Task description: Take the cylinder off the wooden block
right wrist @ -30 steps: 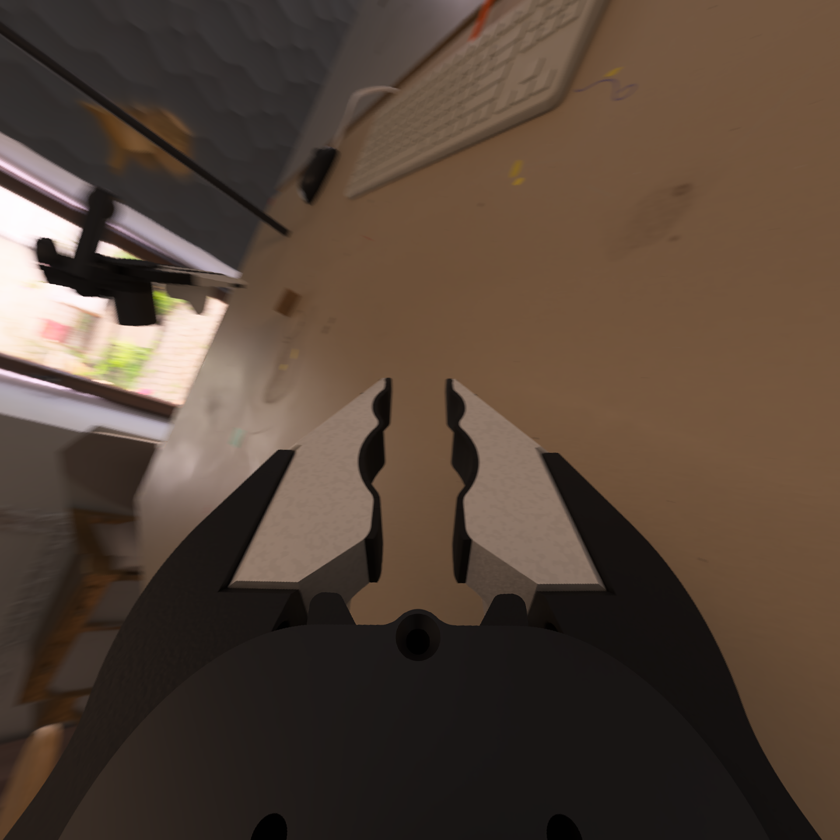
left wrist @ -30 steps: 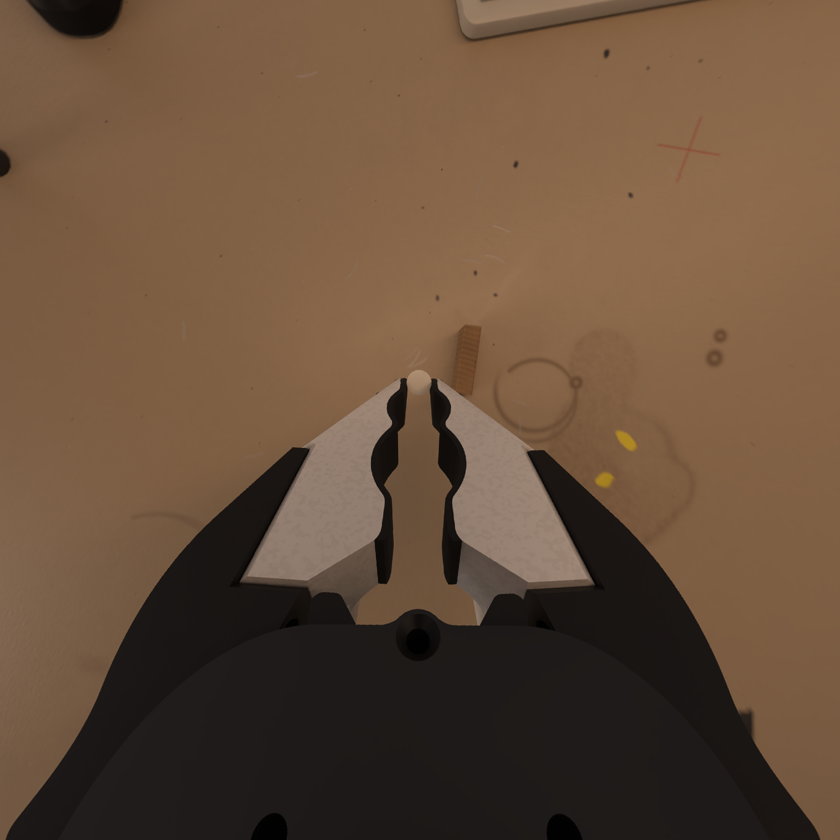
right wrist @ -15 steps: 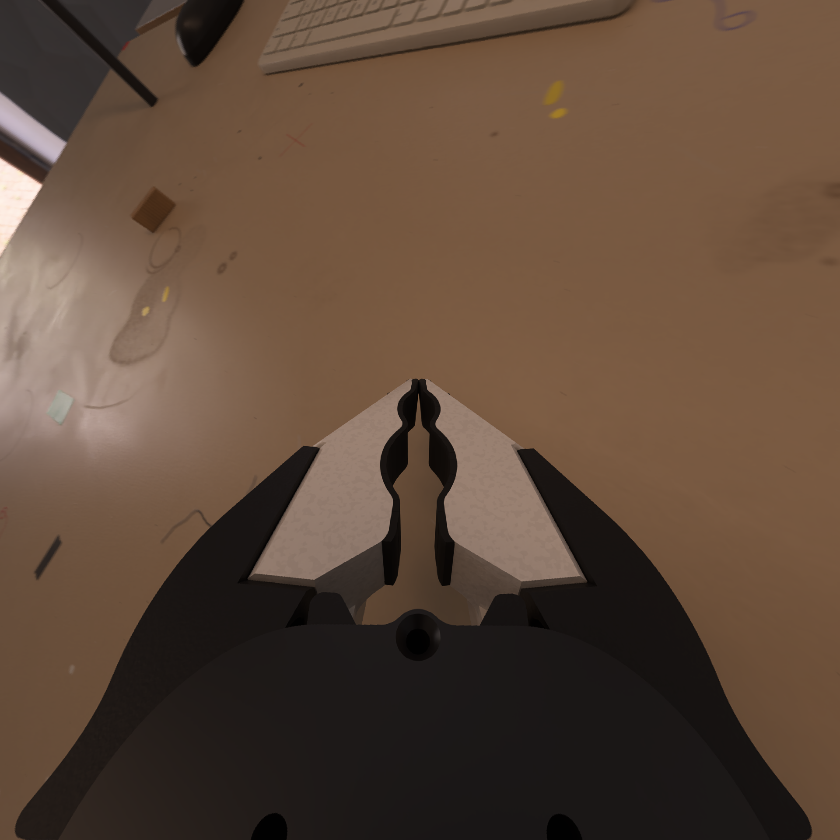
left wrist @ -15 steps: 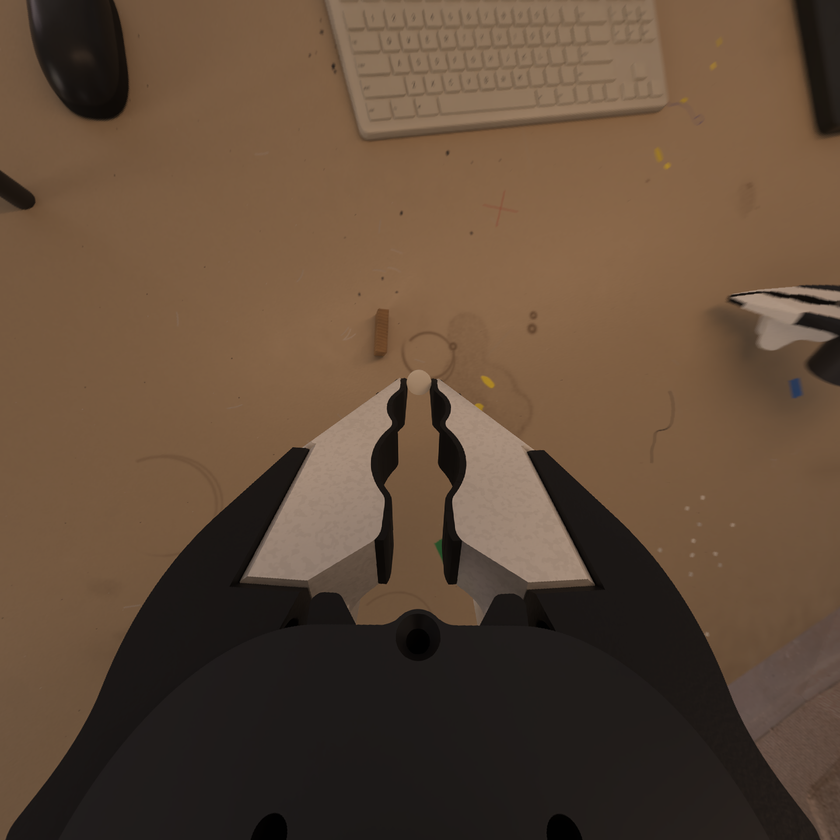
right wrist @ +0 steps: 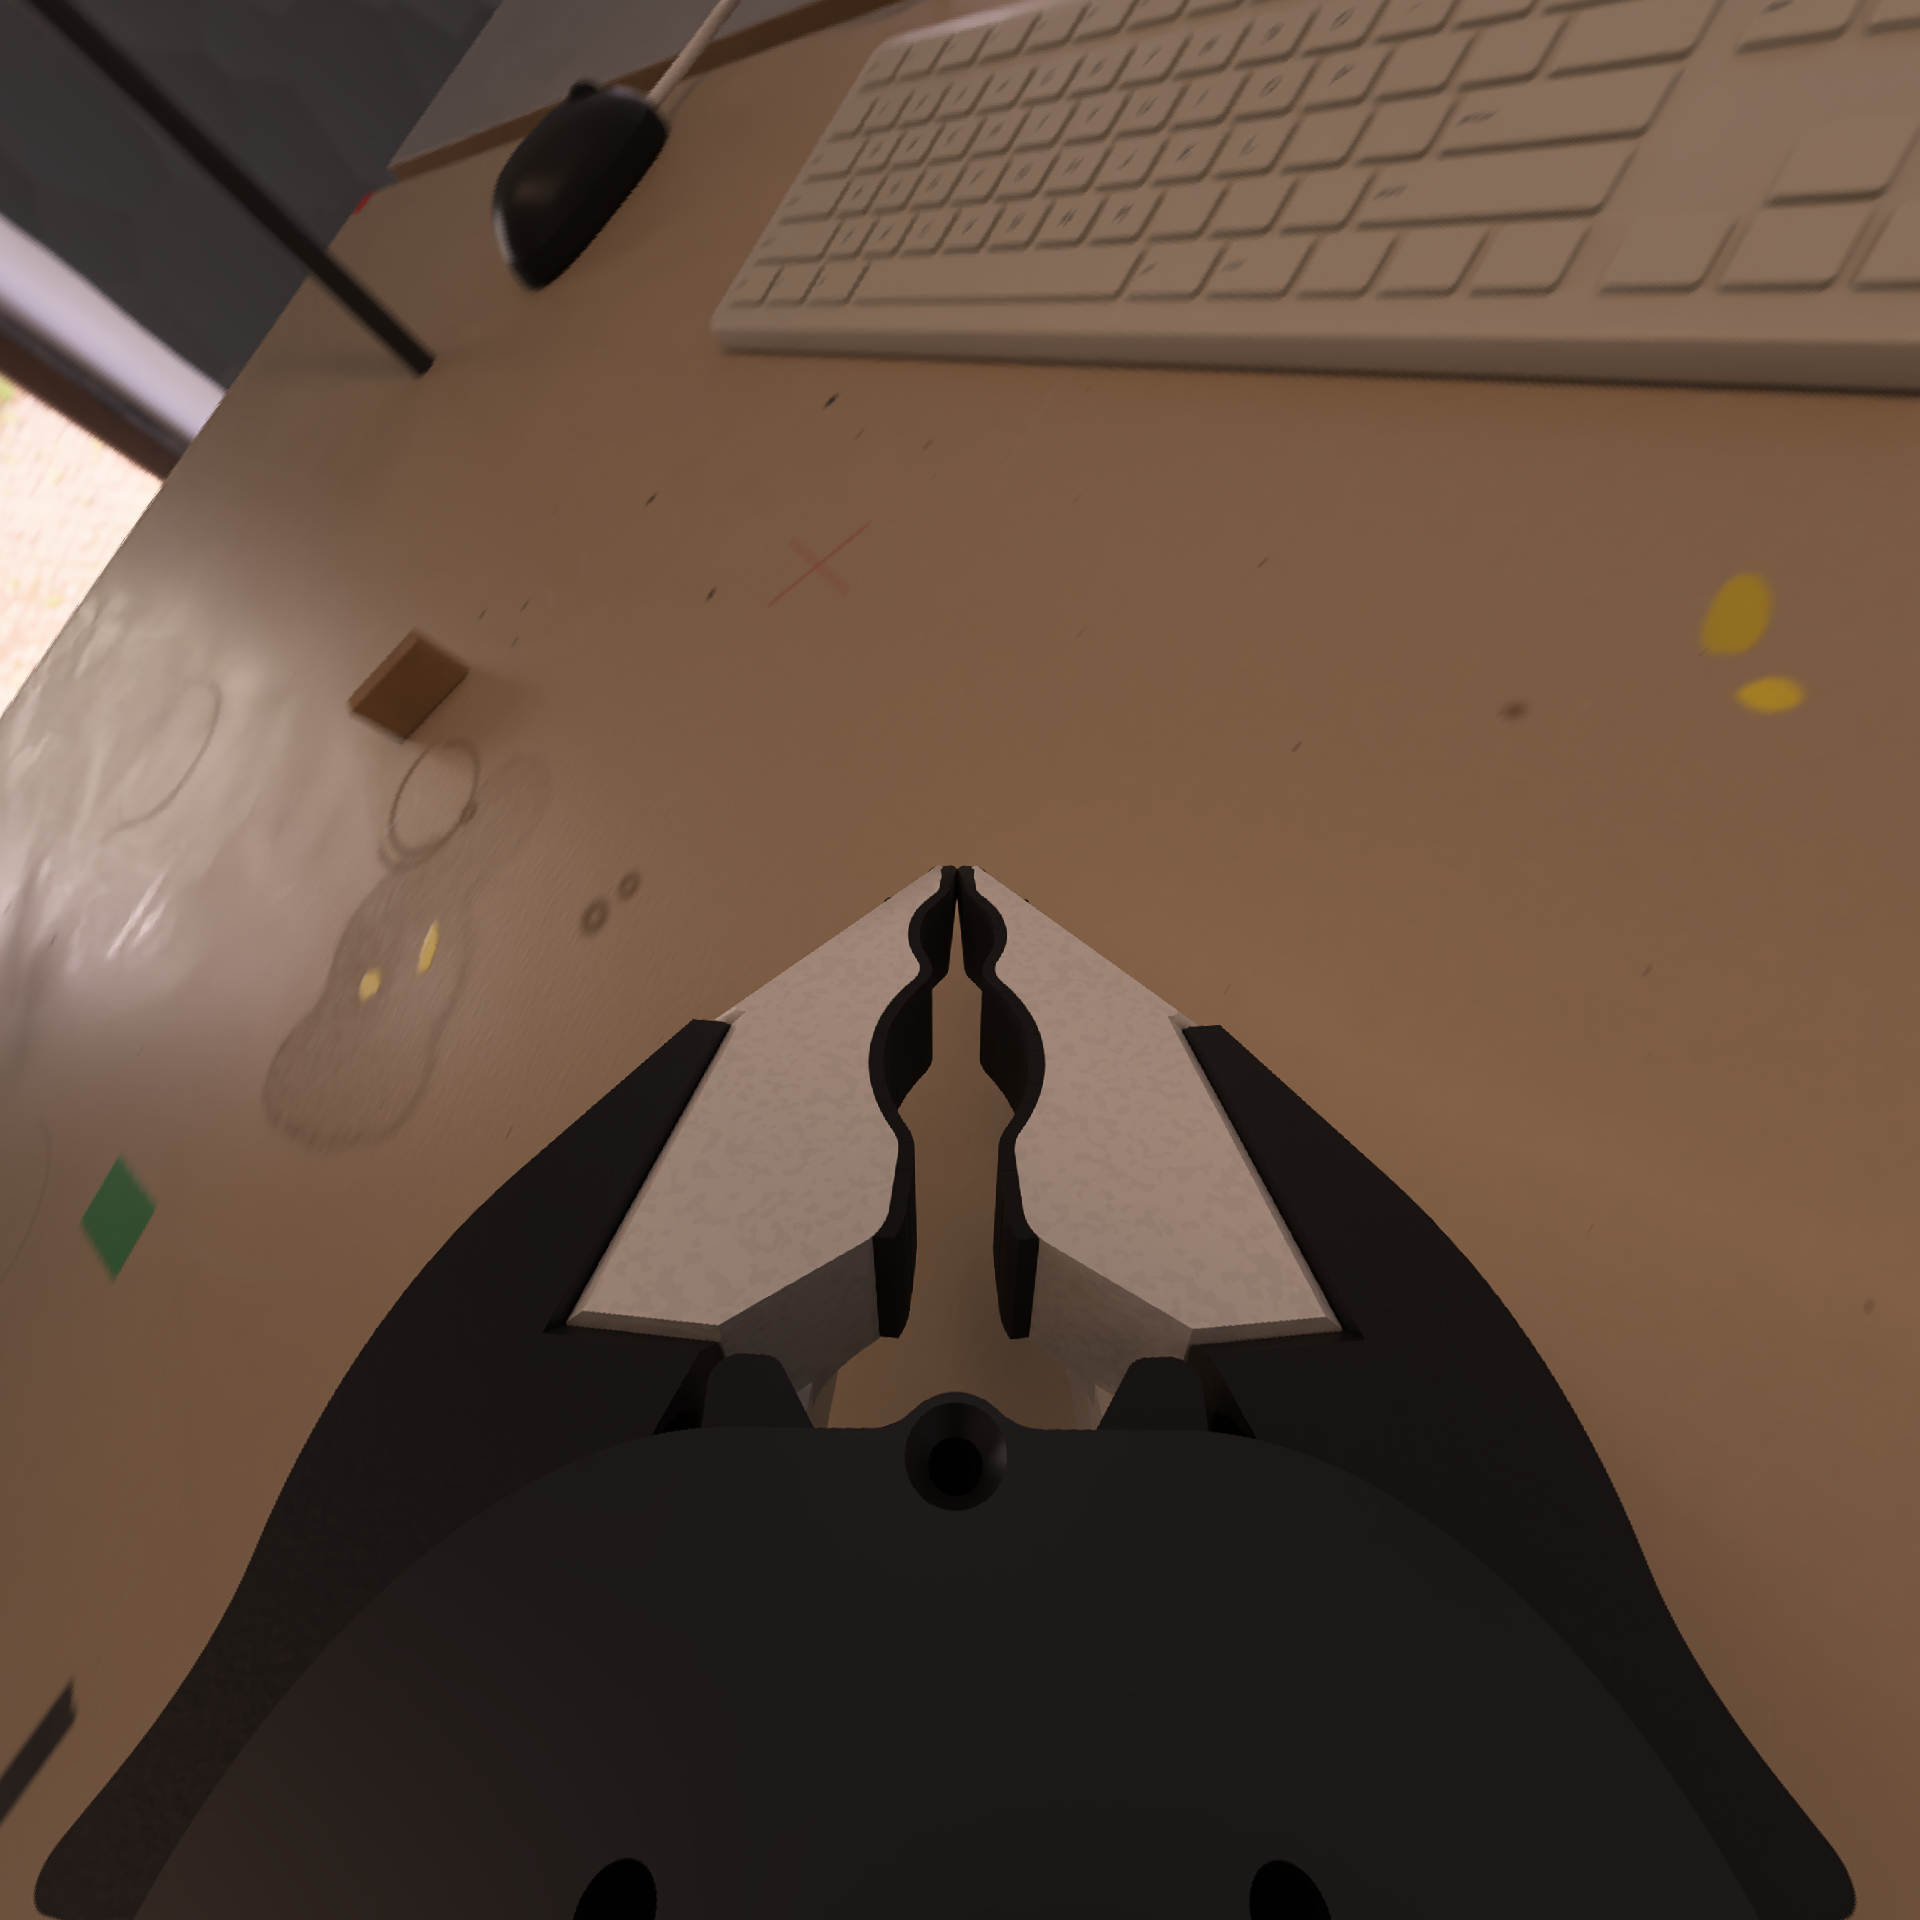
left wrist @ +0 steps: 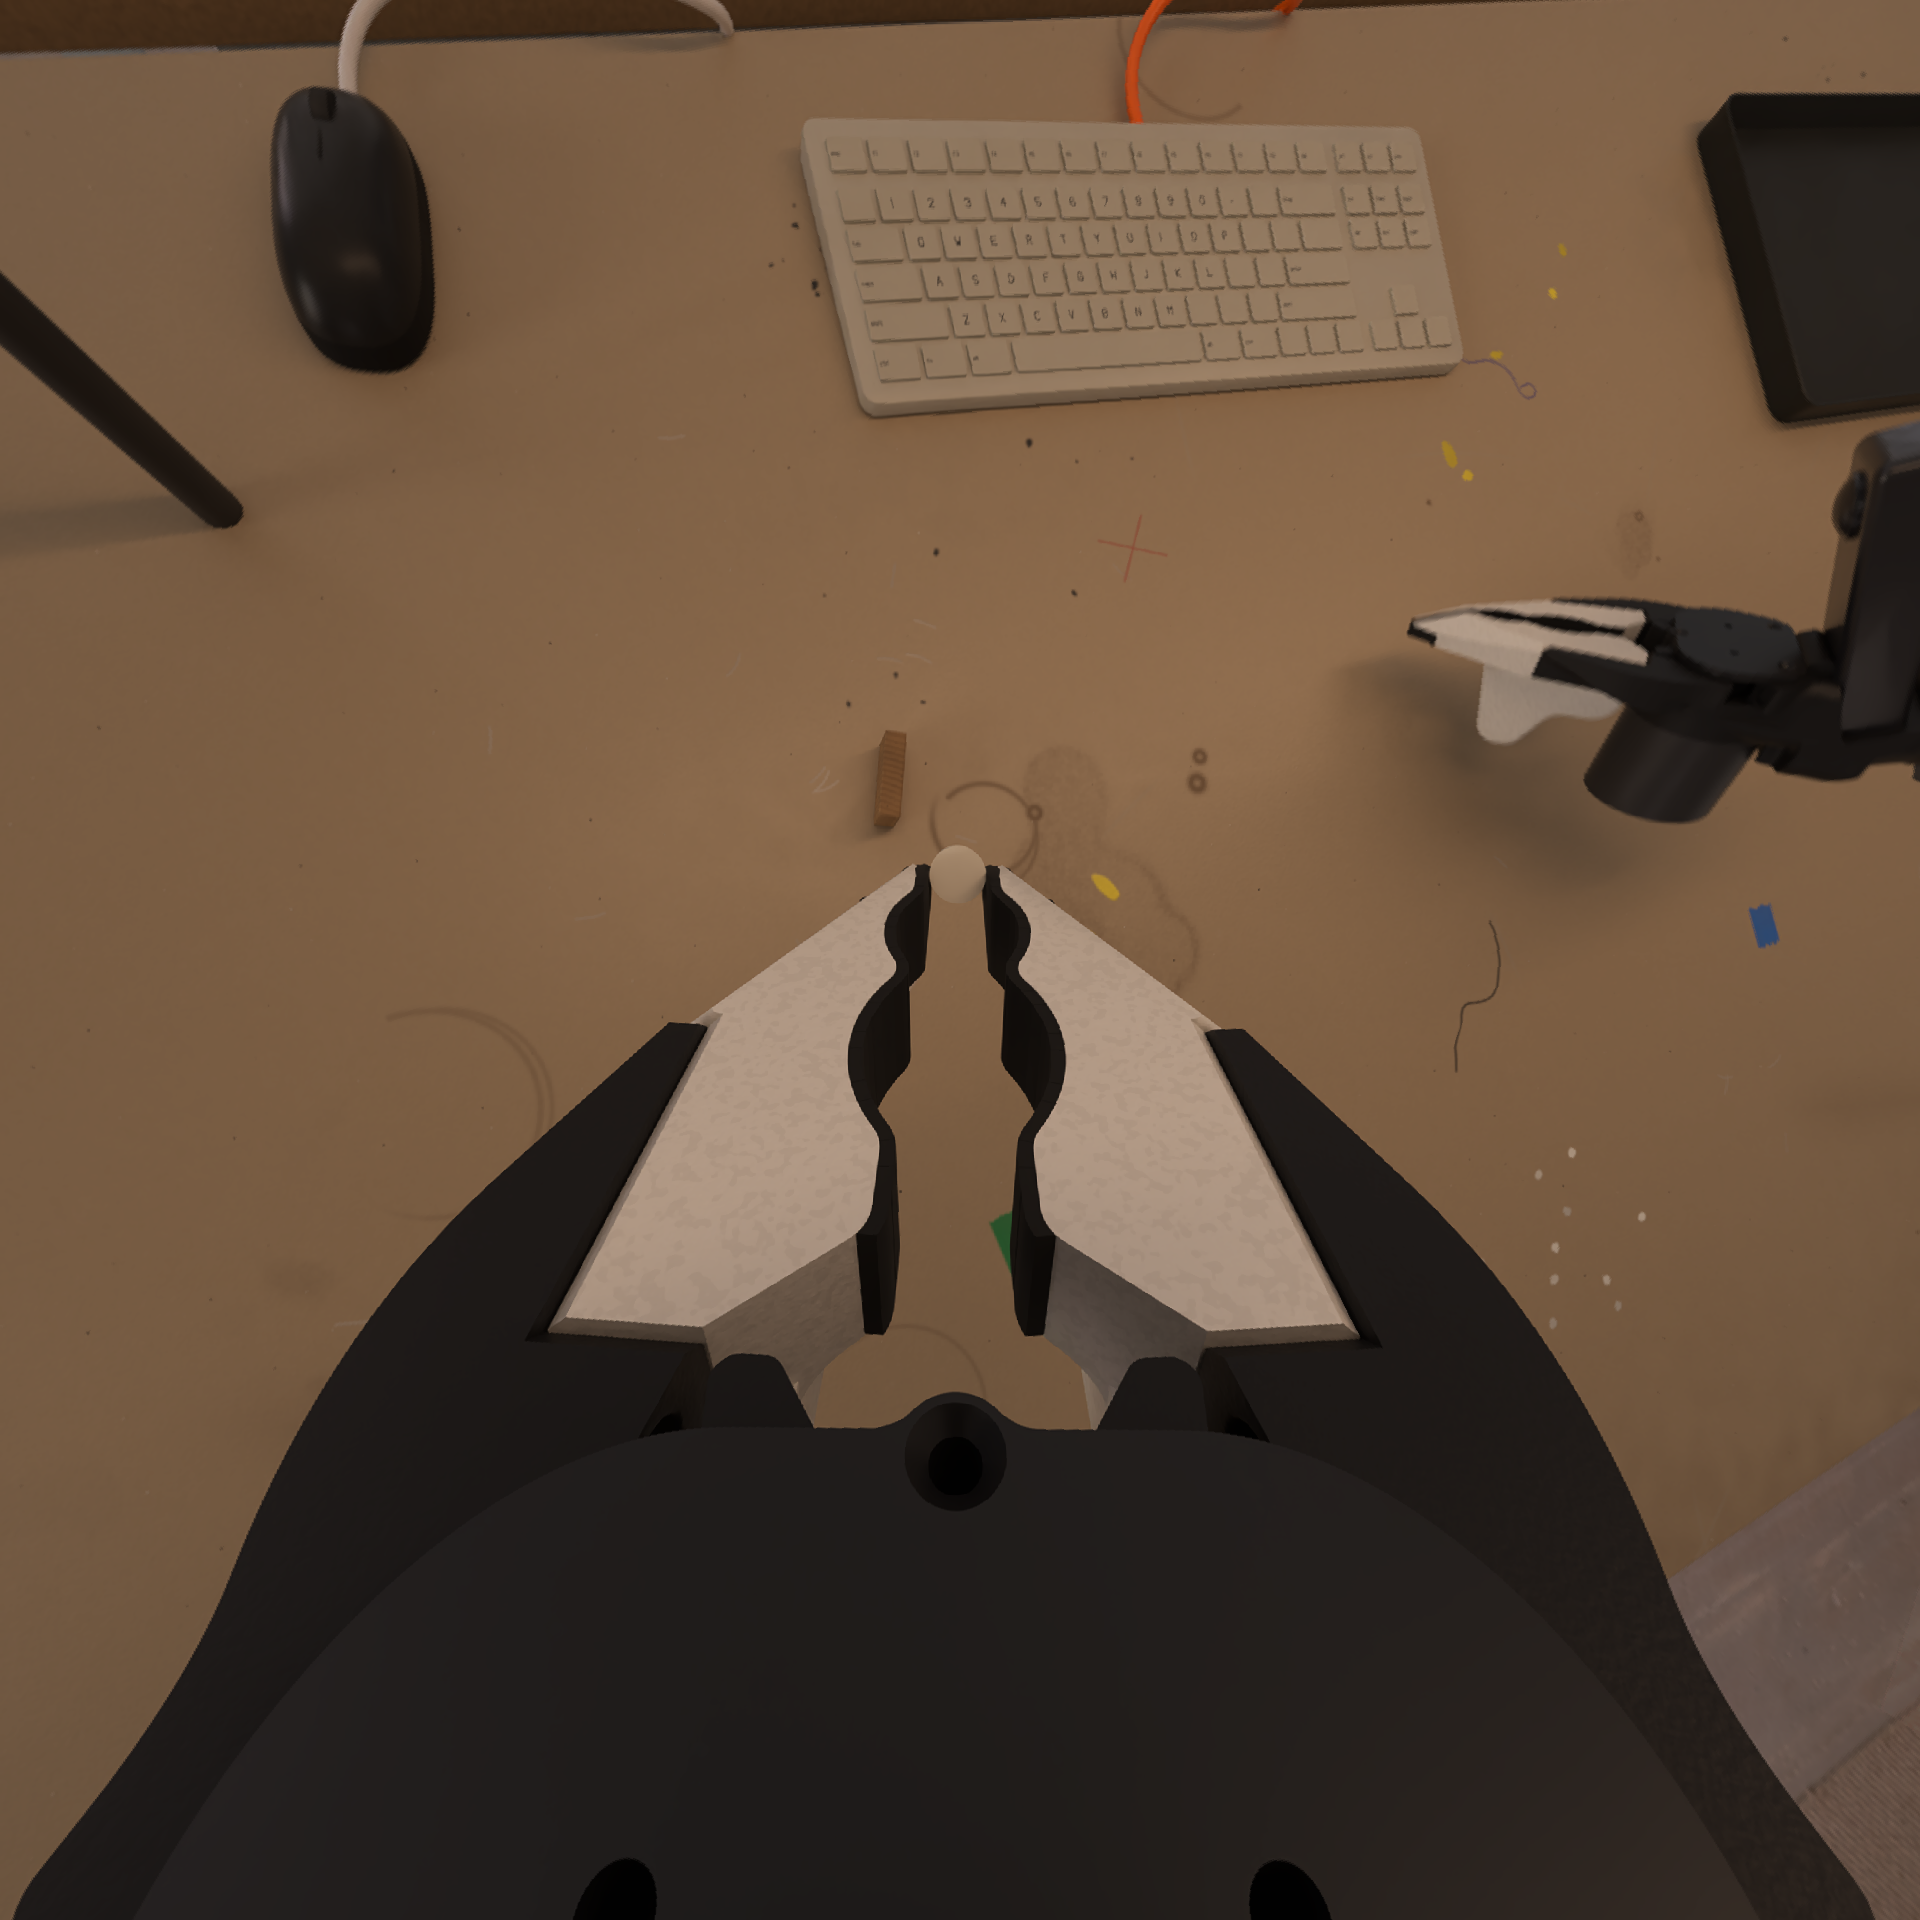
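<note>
My left gripper (left wrist: 955, 875) is shut on a small cream cylinder (left wrist: 955, 871), seen end-on at its fingertips, held high above the desk. The wooden block (left wrist: 889, 778) stands on the desk below, apart from the cylinder; it also shows in the right wrist view (right wrist: 408, 684) at the far left. My right gripper (right wrist: 956, 873) is shut and empty, hovering over the bare desk; it shows in the left wrist view (left wrist: 1455, 634) at the right.
A white keyboard (left wrist: 1132, 260) lies at the back, also in the right wrist view (right wrist: 1351, 177). A black mouse (left wrist: 351, 229) sits back left. A black tray (left wrist: 1829, 249) is back right. A black rod (left wrist: 114, 416) slants at left.
My left gripper has risen with the cylinder, so the block looks smaller and more of the desk shows. My right gripper closed from open and swung toward the keyboard.
</note>
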Motion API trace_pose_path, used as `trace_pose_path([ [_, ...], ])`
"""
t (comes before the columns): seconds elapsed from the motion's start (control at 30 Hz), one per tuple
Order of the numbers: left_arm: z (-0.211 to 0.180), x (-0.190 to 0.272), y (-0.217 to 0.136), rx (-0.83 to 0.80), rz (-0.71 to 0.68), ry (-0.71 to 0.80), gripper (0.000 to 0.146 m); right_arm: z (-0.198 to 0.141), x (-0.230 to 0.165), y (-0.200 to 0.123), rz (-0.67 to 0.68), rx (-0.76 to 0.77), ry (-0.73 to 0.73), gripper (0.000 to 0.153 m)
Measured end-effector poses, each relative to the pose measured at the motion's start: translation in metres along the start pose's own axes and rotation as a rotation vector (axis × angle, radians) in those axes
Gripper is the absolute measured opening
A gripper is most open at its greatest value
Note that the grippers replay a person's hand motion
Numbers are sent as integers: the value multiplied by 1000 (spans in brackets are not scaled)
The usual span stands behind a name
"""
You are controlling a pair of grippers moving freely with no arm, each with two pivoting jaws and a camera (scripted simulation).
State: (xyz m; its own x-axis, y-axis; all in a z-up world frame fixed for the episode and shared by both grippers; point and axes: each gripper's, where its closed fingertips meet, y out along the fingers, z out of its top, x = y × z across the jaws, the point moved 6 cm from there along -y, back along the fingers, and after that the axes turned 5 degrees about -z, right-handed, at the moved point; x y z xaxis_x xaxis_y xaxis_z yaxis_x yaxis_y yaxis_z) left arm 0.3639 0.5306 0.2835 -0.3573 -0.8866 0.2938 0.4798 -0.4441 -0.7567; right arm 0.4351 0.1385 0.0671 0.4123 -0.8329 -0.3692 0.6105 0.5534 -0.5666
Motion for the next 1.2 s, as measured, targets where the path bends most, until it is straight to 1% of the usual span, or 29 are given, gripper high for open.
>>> trace_pose_path([
  [0.13, -11, -5, -2, -1, -3, -16, 10, 21, 16, 23, -27, 20, 80, 0],
  [0.23, -18, -7, -1, 3, -12, -27, 10, 34, 18, 39, -2, 10, 87, 0],
  [0.37, -23, -9, 0, 2, -33, -38, 10, 45, 9, 54, -3, 16, 42, 0],
  [0.5, -26, -11, 4, 4, -42, -42, 10, 56, -7, 70, 22, 27, 44, 0],
  [0.6, -28, -11, 7, 5, -52, -43, 10, 59, -17, 75, 40, 18, 7, 0],
  [0.7, -27, -5, 11, 9, -74, -37, 10, 59, -16, 67, 50, 26, -3, 0],
  [0.77, -24, 6, 17, 18, -124, -33, 10, 59, -9, 52, 66, 47, 15, 0],
  [0.87, -15, 38, 33, 22, -240, -10, 10, 57, 13, 15, 63, 80, 25, 0],
  [1.0, 2, 99, 71, 15, -381, 67, 10, 46, 73, -54, -14, 147, 64, 0],
  [1.1, 18, 154, 107, -35, -457, 132, 10, 35, 133, -120, -143, 220, 102, 0],
  [1.2, 34, 218, 149, -114, -506, 188, 10, 25, 201, -194, -344, 271, 164, 0],
])
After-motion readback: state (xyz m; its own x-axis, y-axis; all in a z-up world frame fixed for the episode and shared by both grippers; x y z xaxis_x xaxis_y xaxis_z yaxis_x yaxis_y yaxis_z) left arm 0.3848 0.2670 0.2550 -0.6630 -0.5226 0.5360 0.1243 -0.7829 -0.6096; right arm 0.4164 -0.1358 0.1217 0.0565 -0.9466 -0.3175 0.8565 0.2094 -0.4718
